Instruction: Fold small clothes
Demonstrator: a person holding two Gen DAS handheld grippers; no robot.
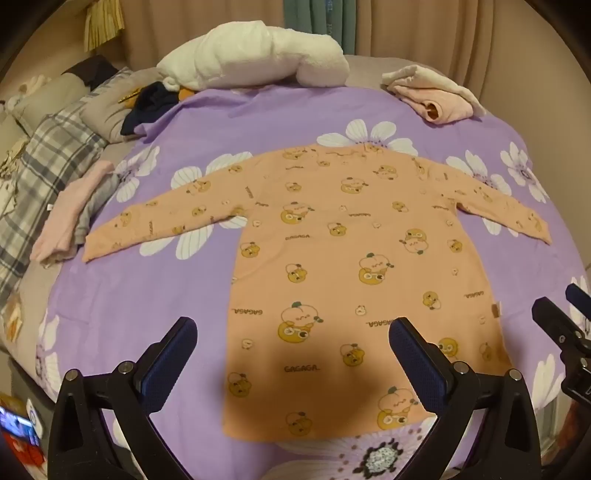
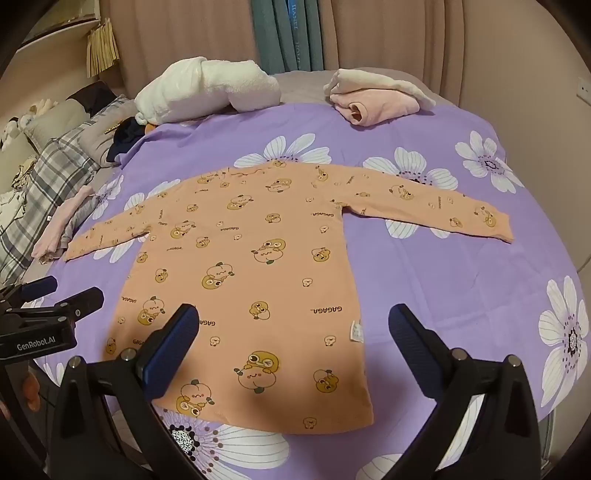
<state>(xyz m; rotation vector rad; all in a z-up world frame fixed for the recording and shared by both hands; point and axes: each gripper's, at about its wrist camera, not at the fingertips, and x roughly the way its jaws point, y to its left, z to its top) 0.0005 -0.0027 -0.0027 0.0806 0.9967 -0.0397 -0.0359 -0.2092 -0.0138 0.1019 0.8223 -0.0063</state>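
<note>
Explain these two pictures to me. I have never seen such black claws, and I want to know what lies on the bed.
The black claws are hand-held grippers, one in each of a person's hands. Each carries a camera looking along its two fingers. One picture comes from the left gripper, the other from the right gripper. Both are open and hold nothing. On the purple flowered sheet an orange long-sleeved shirt lies flat, sleeves spread. Farther back lie a white towel and folded pink clothes.

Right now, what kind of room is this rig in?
Likely a bedroom: the shirt lies on a bed's floral sheet, with pillows at one side and curtains behind.
</note>
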